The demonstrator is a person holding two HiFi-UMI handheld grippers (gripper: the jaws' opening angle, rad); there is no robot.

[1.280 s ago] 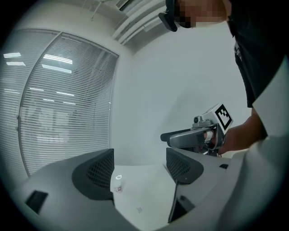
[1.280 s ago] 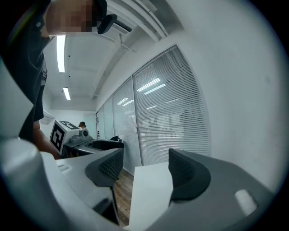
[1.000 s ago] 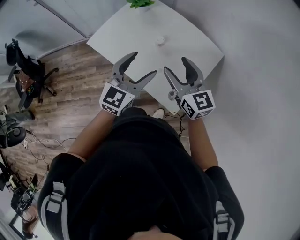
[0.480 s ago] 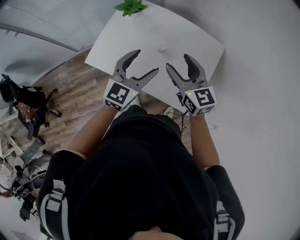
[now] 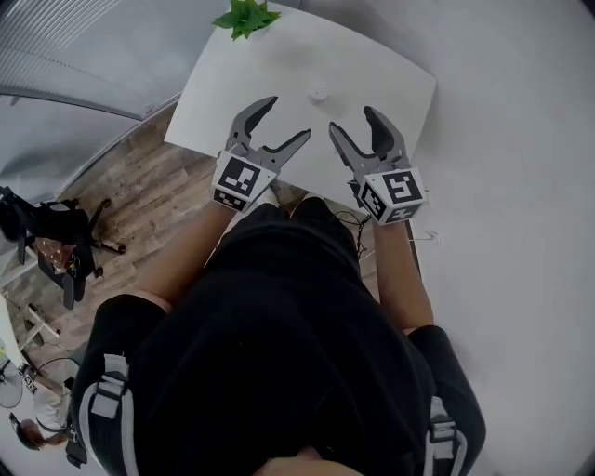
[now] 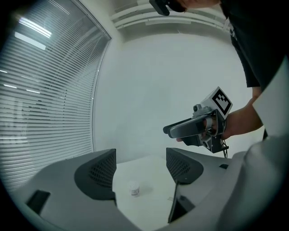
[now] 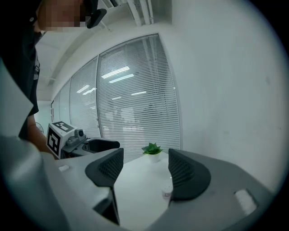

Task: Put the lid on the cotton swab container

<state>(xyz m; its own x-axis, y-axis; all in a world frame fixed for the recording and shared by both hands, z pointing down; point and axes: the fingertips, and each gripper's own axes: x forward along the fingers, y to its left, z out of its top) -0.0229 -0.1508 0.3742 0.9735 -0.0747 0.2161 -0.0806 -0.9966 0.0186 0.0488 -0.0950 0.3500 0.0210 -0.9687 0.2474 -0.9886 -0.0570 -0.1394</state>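
Observation:
A small white cotton swab container stands alone on the white table, far from both grippers. It also shows as a small round pot between the left jaws and as a pot partly hidden behind the right jaw. My left gripper is open and empty over the table's near edge. My right gripper is open and empty beside it. No separate lid can be made out.
A green potted plant sits at the table's far edge. A white wall runs along the right. Wood floor and an office chair lie to the left. Window blinds stand behind the table.
The person has stepped closer to the table; the table, plant and container have shifted left in the head view. Both grippers stayed open and level.

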